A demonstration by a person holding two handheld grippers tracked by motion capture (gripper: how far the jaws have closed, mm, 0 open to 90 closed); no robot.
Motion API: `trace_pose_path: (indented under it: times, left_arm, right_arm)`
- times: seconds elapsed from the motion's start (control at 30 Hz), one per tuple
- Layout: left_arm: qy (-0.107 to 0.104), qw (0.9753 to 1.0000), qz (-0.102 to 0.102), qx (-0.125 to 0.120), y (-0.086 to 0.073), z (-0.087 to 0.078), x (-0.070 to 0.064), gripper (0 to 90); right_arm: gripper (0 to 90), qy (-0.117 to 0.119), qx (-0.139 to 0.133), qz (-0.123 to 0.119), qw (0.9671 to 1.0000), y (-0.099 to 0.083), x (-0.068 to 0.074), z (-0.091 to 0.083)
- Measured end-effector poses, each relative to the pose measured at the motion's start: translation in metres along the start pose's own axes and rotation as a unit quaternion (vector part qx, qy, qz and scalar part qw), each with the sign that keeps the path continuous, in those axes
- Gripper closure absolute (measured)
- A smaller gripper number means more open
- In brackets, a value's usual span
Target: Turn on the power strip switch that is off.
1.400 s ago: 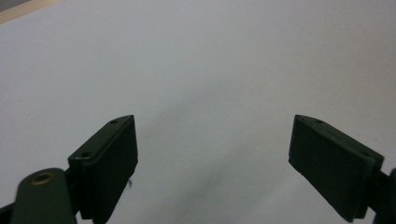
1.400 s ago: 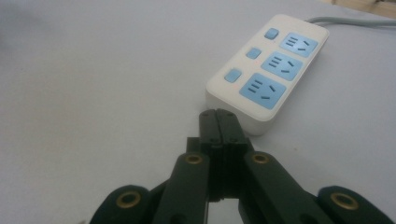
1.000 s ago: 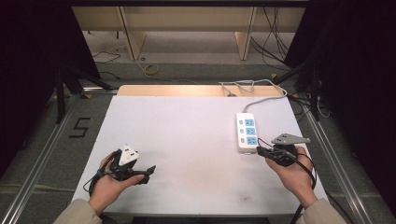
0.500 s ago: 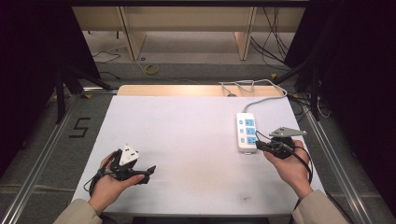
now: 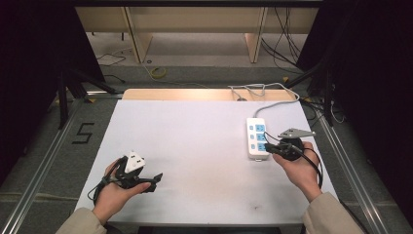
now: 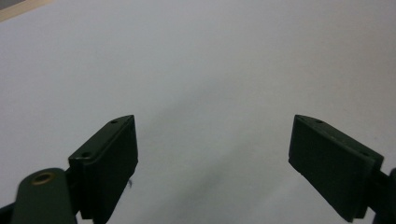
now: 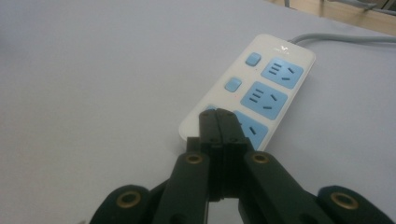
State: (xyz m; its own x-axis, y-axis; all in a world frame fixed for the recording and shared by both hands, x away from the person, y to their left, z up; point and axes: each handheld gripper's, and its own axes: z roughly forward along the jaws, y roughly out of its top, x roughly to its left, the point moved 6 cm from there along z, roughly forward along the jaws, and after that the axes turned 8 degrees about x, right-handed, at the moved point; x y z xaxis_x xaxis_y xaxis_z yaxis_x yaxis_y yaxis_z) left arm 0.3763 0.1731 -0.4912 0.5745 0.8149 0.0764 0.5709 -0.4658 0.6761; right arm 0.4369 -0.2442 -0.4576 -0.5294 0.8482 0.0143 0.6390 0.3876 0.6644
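A white power strip (image 5: 256, 137) with blue sockets and blue buttons lies at the table's right side, its grey cord (image 5: 272, 105) running back. In the right gripper view the power strip (image 7: 261, 84) lies just ahead, and my right gripper (image 7: 217, 119) is shut with nothing between its jaws, tips over the strip's near end. From above, the right gripper (image 5: 269, 147) reaches that near end. My left gripper (image 5: 155, 179) rests near the front left, held in a hand. Its jaws stand wide open over bare table in the left gripper view (image 6: 212, 158).
The white table (image 5: 195, 146) has a wooden strip (image 5: 195, 94) along its far edge. Metal rails run along both sides, and a floor mark "5" (image 5: 83, 132) sits to the left. Cables lie on the floor behind.
The right gripper has moved forward and a little left, toward the near end of the power strip. The left hand and gripper have stayed put.
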Motion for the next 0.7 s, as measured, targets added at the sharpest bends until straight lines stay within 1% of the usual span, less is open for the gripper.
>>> trace_pose_path:
  times: [0.7]
  left_arm:
    - [-0.001, 1.0000, 0.002, 0.000, 0.000, 0.001, -0.001, 15.2]
  right_arm:
    - [90.0, -0.004, 0.006, 0.003, 1.0000, 0.012, -0.004, 0.011]
